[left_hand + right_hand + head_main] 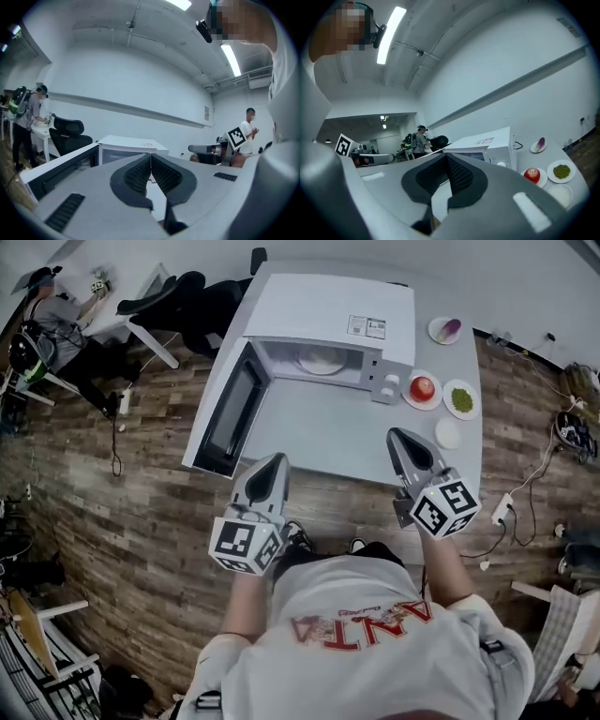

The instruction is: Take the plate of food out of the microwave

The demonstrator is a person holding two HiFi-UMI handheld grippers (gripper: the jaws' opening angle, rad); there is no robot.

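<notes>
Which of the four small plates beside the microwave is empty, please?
The front plate, nearest the right gripper; the others carry an apple, green food and something purple.

Hand-held gripper (447, 156), jaws together, microwave (493, 144) ahead

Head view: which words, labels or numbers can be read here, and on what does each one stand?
"ANTA": red letters, seen upside down, on the person's shirt.
Label on top of the microwave: printed, but too small to read.
</notes>
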